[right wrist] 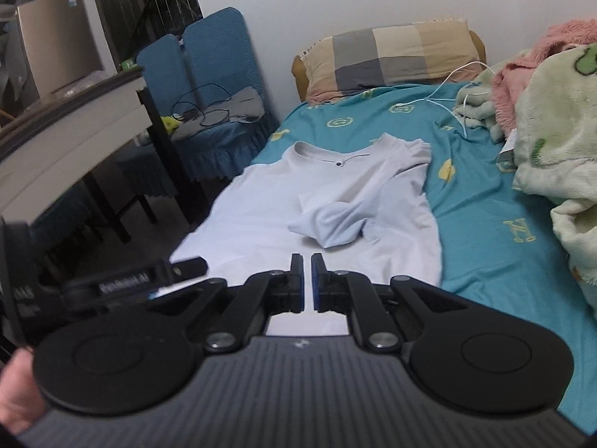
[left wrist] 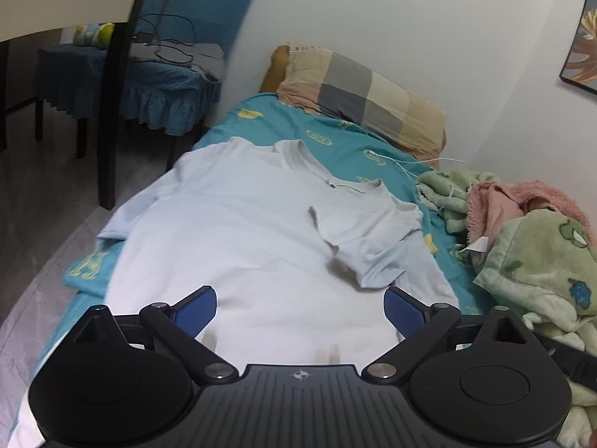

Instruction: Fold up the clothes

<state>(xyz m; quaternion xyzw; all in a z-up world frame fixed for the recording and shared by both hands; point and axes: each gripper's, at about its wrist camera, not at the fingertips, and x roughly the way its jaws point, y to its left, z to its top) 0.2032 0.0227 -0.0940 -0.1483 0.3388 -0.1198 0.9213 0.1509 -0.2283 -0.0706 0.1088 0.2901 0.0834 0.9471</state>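
Note:
A pale blue-white T-shirt [left wrist: 238,231] lies flat on the teal bed sheet [left wrist: 335,138], collar toward the pillow. Its right sleeve [left wrist: 377,257] is folded in over the chest; the left sleeve [left wrist: 123,220] lies spread at the bed's edge. It also shows in the right wrist view [right wrist: 335,201]. My left gripper [left wrist: 300,308] is open, its blue pads [left wrist: 196,311] wide apart over the shirt's lower part, holding nothing. My right gripper [right wrist: 306,280] is nearly shut with a thin gap, empty, above the shirt's hem. The left gripper's body shows in the right wrist view at the left.
A checked pillow [left wrist: 365,93] lies at the head of the bed. Green and pink blankets [left wrist: 533,246] are heaped on the right side, with a white cable [right wrist: 447,100] beside them. A blue-covered chair [left wrist: 175,74] and a table [right wrist: 74,127] stand left of the bed.

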